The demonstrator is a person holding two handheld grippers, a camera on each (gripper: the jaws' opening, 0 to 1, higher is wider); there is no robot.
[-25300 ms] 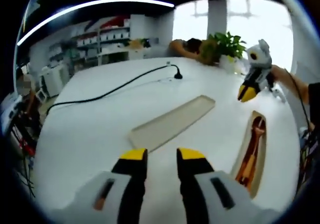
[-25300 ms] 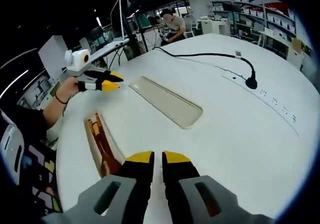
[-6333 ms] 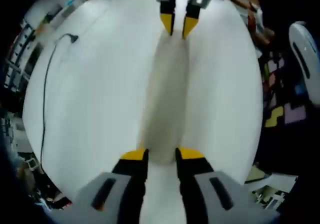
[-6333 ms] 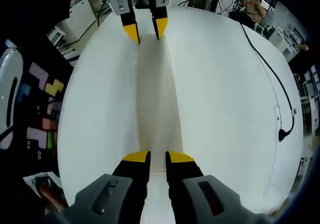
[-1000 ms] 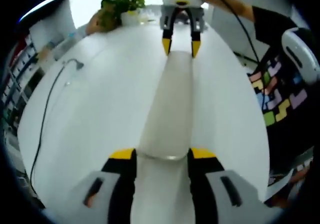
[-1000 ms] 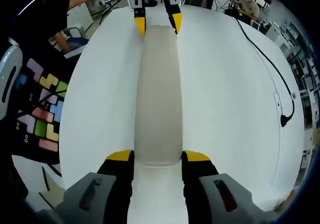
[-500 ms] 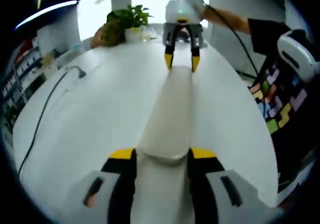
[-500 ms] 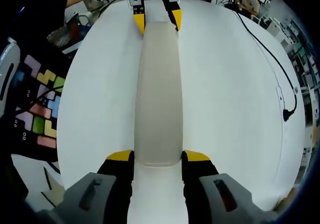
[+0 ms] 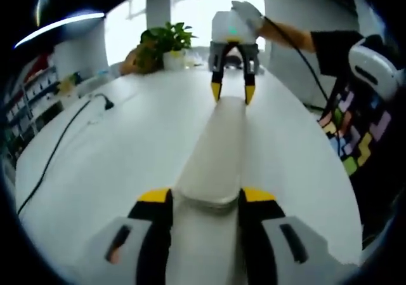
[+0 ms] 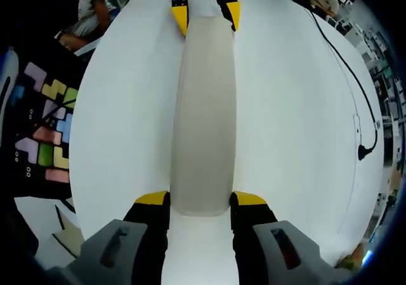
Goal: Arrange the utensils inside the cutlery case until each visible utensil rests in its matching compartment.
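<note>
The long pale cutlery case [image 9: 216, 152] runs up the middle of the left gripper view, lying on the round white table [image 9: 114, 152], and each end of it sits between a pair of yellow-tipped jaws. At the bottom centre of that view the left gripper [image 9: 206, 196] has its jaws spread wide, one on each side of the near end of the case; whether the pads actually press its edges I cannot tell. At the upper centre the right gripper [image 9: 232, 93] straddles the far end the same way, jaws parted, with a person's hand [image 9: 248, 11] on top of it.

In the right gripper view the case [image 10: 204, 107] again fills the central strip, the right gripper [image 10: 200, 199] spread around its near end at the bottom and the left gripper [image 10: 204, 12] at the top edge astride the far end. No utensils can be made out on the case from here.

A black cable [image 10: 346, 63] trails along the right side of the table, and a potted plant [image 9: 166, 42] stands at the upper left in the left gripper view
</note>
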